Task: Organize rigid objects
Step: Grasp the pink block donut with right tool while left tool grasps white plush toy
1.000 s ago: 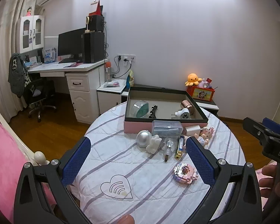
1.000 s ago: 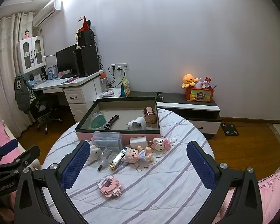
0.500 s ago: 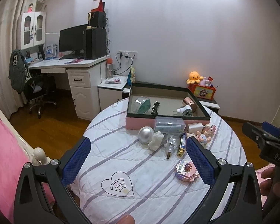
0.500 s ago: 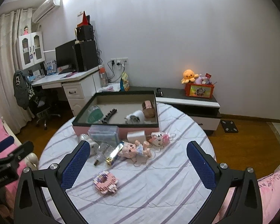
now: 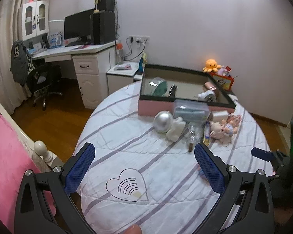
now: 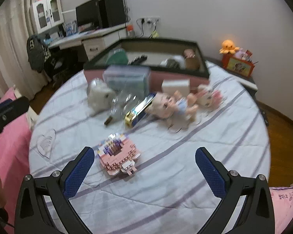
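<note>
Two views. Left wrist: left gripper (image 5: 144, 167) hangs spread and empty over the striped round table (image 5: 127, 136), well short of the pink-sided tray (image 5: 156, 105), probably waiting. Right wrist, blurry: right gripper (image 6: 144, 165), jaws wide, empty, lines up on the pink brick-built toy (image 6: 118, 159); dolls (image 6: 173, 105) crowd nearer the tray.

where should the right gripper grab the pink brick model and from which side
Probably across the pink brick model's flat left and right walls, coming down from above and in front. It lies low on the cloth, nearest the open right gripper, with free space around it.
</note>
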Demonstrator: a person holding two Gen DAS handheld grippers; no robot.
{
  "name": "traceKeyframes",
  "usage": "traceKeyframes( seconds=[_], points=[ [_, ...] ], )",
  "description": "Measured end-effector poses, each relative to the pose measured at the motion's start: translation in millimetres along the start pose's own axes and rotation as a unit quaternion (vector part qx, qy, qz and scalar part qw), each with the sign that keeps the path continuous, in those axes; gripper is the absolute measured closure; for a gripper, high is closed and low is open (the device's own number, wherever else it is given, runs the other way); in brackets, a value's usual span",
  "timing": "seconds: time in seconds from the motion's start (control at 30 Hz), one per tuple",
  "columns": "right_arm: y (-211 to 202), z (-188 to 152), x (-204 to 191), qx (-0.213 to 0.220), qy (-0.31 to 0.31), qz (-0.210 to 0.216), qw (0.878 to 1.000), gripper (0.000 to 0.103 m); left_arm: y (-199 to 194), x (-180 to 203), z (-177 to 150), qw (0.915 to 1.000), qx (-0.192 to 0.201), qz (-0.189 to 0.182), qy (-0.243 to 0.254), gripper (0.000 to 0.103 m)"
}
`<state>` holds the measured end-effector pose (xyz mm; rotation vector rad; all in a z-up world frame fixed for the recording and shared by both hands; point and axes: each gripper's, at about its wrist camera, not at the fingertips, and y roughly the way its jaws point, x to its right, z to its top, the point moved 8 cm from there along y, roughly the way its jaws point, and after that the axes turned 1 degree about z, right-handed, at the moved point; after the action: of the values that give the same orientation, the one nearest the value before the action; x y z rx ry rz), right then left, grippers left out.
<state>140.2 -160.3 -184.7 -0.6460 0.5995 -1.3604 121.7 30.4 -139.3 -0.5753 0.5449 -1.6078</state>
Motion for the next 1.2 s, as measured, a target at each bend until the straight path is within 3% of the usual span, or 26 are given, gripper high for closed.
traceKeyframes(
  seconds=[0.13, 0.27, 0.37, 0.4, 0.43, 0.67, 0.83, 1.03, 1.13, 1.2],
  points=[
    [17, -4, -8, -0.016, -0.009, 0.014, 1.000, 0.000, 14, -2, -8, 0.9999, -0.017, 0.004, 0.001, 0.000],
    [33, -8, -16, -0.034, -0.025, 0.030, 0.999, 0.011, 28, 0, -14, 0.9995, -0.032, 0.003, 0.005, 0.000],
    [38, -9, -24, -0.032, -0.031, 0.056, 0.997, 0.035, 36, 3, -16, 0.9991, -0.040, 0.004, 0.011, 0.000],
    [39, -8, -24, -0.032, -0.034, 0.055, 0.997, 0.046, 40, 5, -16, 0.9990, -0.043, 0.003, 0.012, 0.000],
    [40, -9, -25, -0.033, -0.041, 0.048, 0.997, 0.051, 42, 5, -16, 0.9989, -0.046, 0.002, 0.013, 0.000],
    [40, -5, -13, -0.036, -0.045, 0.043, 0.997, 0.052, 64, 15, -13, 0.9981, -0.057, -0.006, 0.023, 0.000],
    [43, -9, -17, -0.040, -0.083, 0.026, 0.995, 0.046, 82, 28, -9, 0.9972, -0.065, -0.013, 0.035, 0.000],
    [40, -4, -1, -0.035, -0.043, 0.041, 0.998, 0.048, 110, 39, 0, 0.9962, -0.076, -0.022, 0.036, 0.002],
    [40, -1, 8, -0.036, -0.032, 0.042, 0.998, 0.048, 126, 42, 0, 0.9952, -0.089, -0.033, 0.024, 0.013],
    [40, -1, 10, -0.036, -0.025, 0.045, 0.998, 0.048, 135, 47, -2, 0.9933, -0.104, -0.047, 0.019, 0.029]
  ],
)
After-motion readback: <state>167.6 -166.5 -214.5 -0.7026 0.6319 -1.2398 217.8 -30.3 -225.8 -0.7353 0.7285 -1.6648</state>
